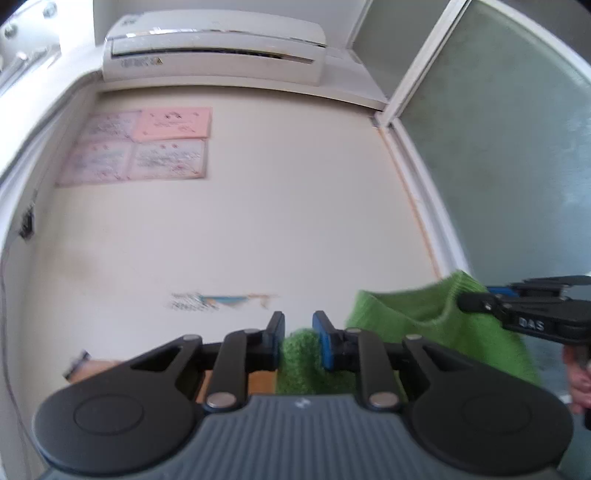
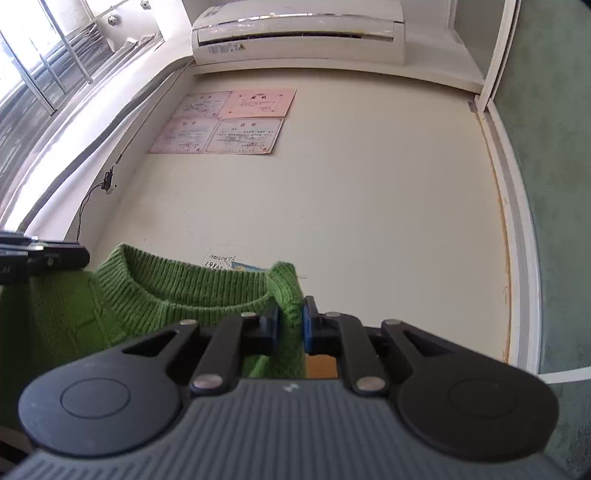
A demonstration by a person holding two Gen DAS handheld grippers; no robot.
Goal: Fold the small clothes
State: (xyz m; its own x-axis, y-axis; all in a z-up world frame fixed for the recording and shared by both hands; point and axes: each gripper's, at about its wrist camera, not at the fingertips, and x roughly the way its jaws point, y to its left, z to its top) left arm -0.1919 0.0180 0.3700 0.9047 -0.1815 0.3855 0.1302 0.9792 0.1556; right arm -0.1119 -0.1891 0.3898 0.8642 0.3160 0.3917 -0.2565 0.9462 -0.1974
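Slippage is threatening: the left tongs (image 1: 298,341) and right tongs (image 2: 290,328) are each clamping a shoulder of the green ribbed-knit sweater (image 2: 192,291), which is hanging in mid-air between them; stretchy knit may be pulling free unevenly.

Right tool (image 2: 291,325) clamps green sweater (image 2: 155,299) shoulder; air conditioner (image 2: 299,33) on wall above.

A green ribbed-knit sweater (image 2: 155,295), pink certificates (image 2: 229,122), and a cream wall (image 2: 369,203).
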